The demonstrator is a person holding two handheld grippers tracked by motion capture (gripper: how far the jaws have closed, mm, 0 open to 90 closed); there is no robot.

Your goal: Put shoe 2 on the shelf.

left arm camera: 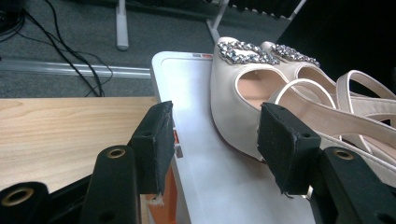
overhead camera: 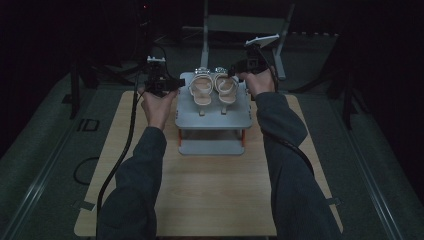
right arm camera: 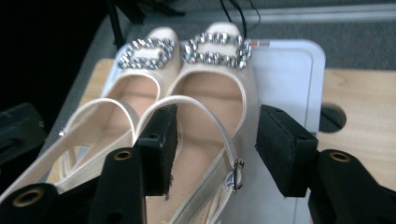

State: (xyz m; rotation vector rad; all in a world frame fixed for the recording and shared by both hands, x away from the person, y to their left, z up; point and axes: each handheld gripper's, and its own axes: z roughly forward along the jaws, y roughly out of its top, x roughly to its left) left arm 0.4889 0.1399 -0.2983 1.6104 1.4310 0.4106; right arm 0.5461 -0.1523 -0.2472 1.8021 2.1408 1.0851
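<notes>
Both grippers stand with fingers parted, grasping nothing: the right gripper (right arm camera: 212,149) hangs over the strap of one shoe, the left gripper (left arm camera: 215,144) at the rack's edge. On the wooden table (overhead camera: 200,200) stands a grey two-shelf rack (overhead camera: 212,117). Its top shelf carries a pair of cream slingback shoes (overhead camera: 213,89), side by side and touching, each with a rhinestone buckle (right arm camera: 215,49) at the toe.
</notes>
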